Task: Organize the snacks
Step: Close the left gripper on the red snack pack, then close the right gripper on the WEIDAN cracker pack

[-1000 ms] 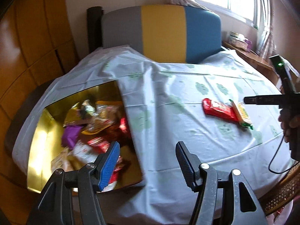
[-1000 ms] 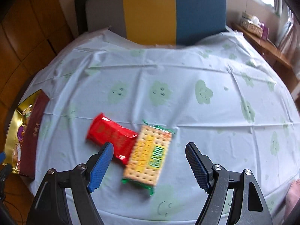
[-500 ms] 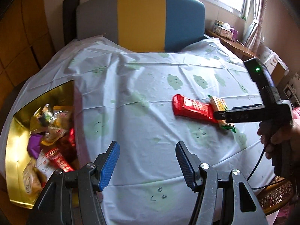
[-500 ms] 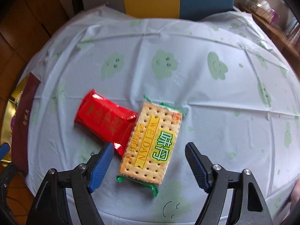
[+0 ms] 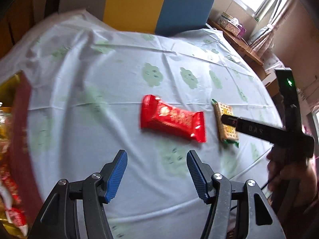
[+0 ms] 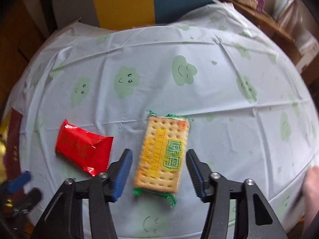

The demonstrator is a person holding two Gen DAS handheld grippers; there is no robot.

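Observation:
A red snack pack (image 5: 171, 123) lies flat on the cloud-print tablecloth (image 5: 119, 69), a short way ahead of my left gripper (image 5: 156, 171), which is open and empty above the cloth. To its right lies a cracker pack (image 6: 161, 153) in a green-edged wrapper. My right gripper (image 6: 158, 169) straddles the cracker pack. Its jaws are opening and the pads stand just clear of both long sides. The red snack pack (image 6: 83, 149) sits apart to the left of it. In the left wrist view the right gripper (image 5: 259, 129) covers part of the cracker pack (image 5: 224, 109).
A gold-lined box (image 5: 20, 119) with dark red walls holds several wrapped snacks at the table's left edge. A grey, yellow and blue chair back (image 5: 135, 6) stands behind the table. A wooden shelf (image 5: 239, 45) with a tissue box runs along the right.
My left gripper swung right, away from the gold box, and now faces the red pack. My right gripper came down around the cracker pack, which no longer overlaps the red pack.

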